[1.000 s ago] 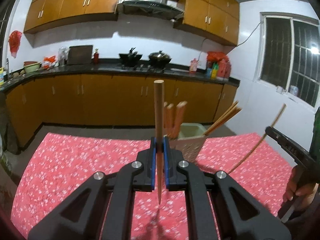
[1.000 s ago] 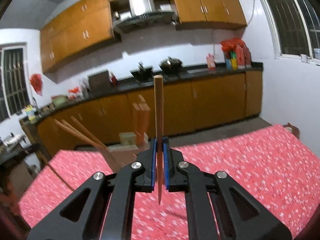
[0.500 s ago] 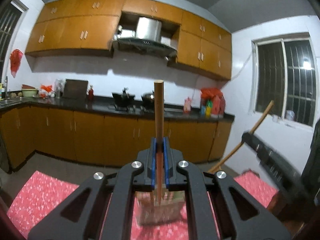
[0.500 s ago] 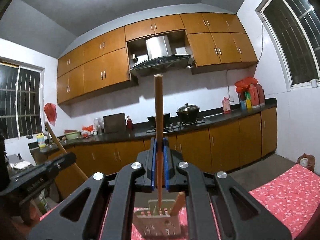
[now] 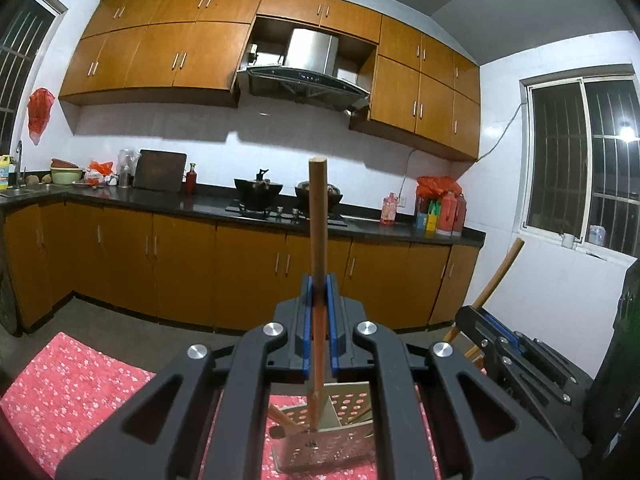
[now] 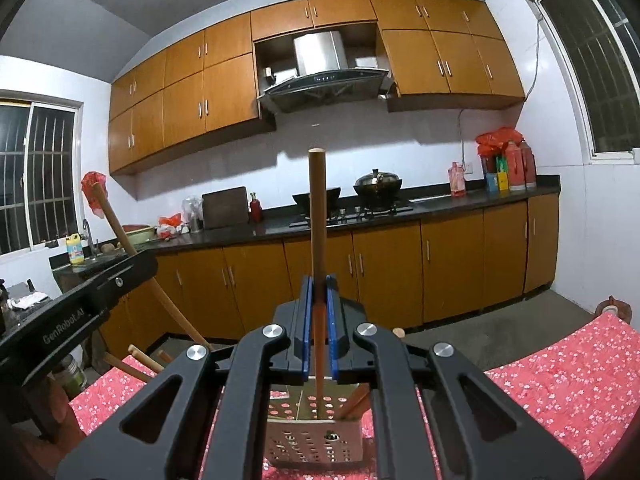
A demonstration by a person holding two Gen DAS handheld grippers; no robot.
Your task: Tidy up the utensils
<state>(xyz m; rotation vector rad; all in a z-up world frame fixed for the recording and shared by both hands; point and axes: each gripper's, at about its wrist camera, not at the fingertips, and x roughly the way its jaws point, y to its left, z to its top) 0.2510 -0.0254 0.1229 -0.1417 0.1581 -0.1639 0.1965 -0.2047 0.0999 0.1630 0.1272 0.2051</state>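
Note:
My left gripper [image 5: 319, 292] is shut on a wooden chopstick [image 5: 318, 216] that stands upright, its lower tip inside the perforated utensil holder [image 5: 340, 450] just below. My right gripper [image 6: 319, 294] is shut on a second wooden chopstick [image 6: 317, 216], also upright, with its tip down in the same holder [image 6: 316, 442]. The holder stands on a red floral tablecloth [image 5: 68, 392] and has several wooden chopsticks leaning in it. The right gripper shows at the right of the left wrist view [image 5: 484, 312]; the left gripper body shows at the left of the right wrist view [image 6: 80, 304].
Kitchen cabinets [image 5: 180, 264] and a dark counter [image 5: 208, 204] with pots run along the far wall. Windows [image 5: 580, 168] are on the right wall. The red cloth [image 6: 560, 384] spreads to both sides of the holder.
Both grippers have closed in over the holder and tilted up, so each chopstick tip now sits inside it. The holder has moved from ahead to directly beneath the fingers.

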